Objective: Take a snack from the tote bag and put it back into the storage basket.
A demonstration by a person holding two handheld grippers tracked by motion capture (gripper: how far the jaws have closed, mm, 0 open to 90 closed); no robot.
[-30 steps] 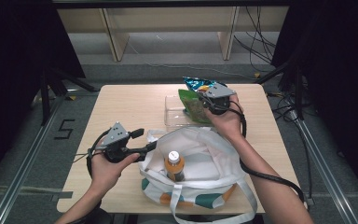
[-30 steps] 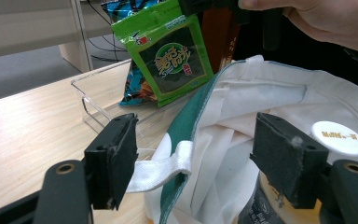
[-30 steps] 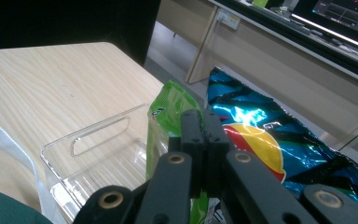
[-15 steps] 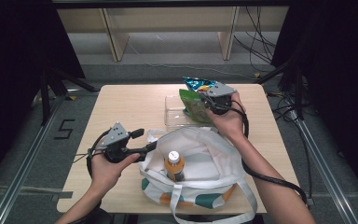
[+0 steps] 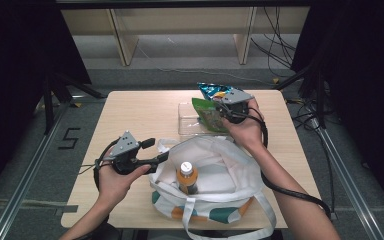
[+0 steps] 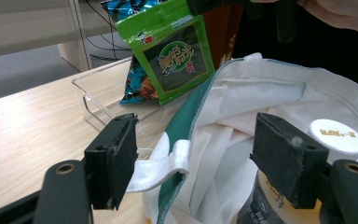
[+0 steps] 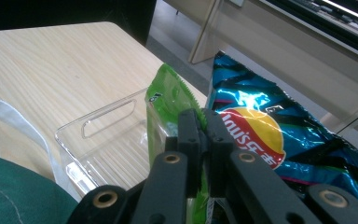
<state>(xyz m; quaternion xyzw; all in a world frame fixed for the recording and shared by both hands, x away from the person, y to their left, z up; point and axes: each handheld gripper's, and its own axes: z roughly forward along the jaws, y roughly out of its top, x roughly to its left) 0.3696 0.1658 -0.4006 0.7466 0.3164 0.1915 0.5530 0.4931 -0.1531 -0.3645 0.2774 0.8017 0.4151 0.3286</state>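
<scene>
My right gripper (image 5: 219,109) (image 7: 199,121) is shut on the top edge of a green snack packet (image 5: 207,114) (image 7: 165,105), holding it upright over a clear plastic bin (image 5: 186,126) (image 7: 102,140). Its jaws have just been opening a little, with the packet still pinched between them. A blue chips bag (image 5: 212,90) (image 7: 270,135) stands behind the packet. My left gripper (image 5: 155,150) (image 6: 200,158) is open, its jaws either side of the rim and strap of a white tote bag (image 5: 220,175) (image 6: 242,107). An orange-labelled bottle (image 5: 186,175) (image 6: 335,135) with a white cap stands inside the bag.
Bag and bin rest on a light wooden table (image 5: 130,115); the bag fills its near right part. Dark stands and cables flank the table, and a wooden frame crosses the floor behind it.
</scene>
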